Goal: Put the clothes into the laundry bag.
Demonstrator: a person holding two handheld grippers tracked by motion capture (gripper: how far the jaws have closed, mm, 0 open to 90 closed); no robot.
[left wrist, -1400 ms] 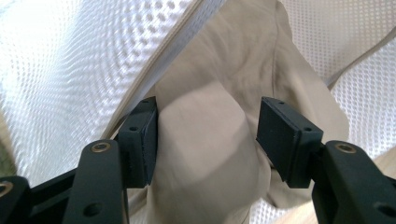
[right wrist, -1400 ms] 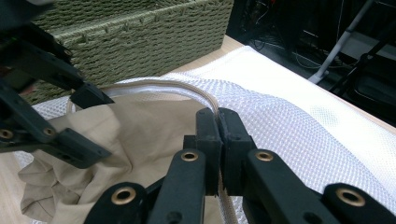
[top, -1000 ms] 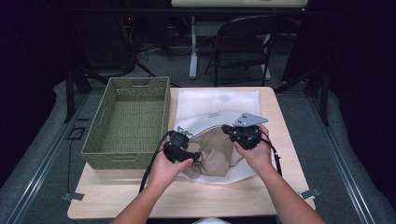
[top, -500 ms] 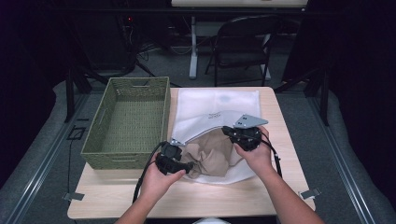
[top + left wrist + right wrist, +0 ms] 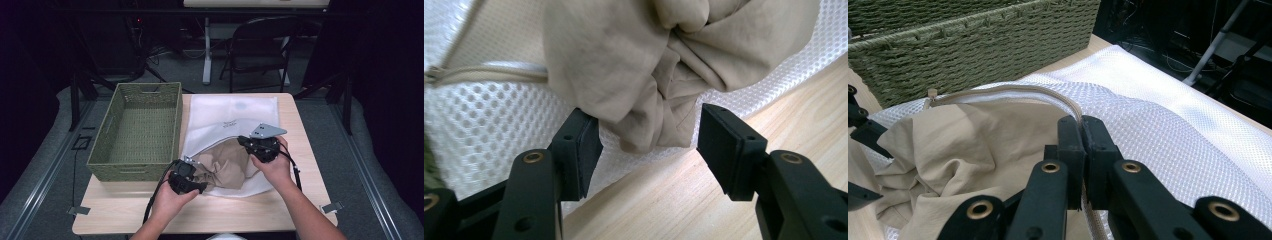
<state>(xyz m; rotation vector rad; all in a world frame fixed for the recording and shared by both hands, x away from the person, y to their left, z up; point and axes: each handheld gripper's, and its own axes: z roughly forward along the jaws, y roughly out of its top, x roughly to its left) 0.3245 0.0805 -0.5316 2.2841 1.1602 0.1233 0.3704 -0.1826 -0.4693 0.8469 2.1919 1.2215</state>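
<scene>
Right gripper (image 5: 1082, 131) is pinching the white mesh laundry bag's (image 5: 227, 116) beige zipper edge; left gripper (image 5: 649, 145), jaws spread, is straddling crumpled tan cloth (image 5: 664, 55).

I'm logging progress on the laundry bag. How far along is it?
Done: the white mesh bag is unzipped, and the right tongs pinch its zipper edge open. In hand: the open left tongs straddle the tan cloth at the mouth. Left: closing on the cloth and moving it.

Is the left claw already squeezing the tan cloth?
No, the left claw stands open, its pads either side of the tan cloth with gaps.
</scene>
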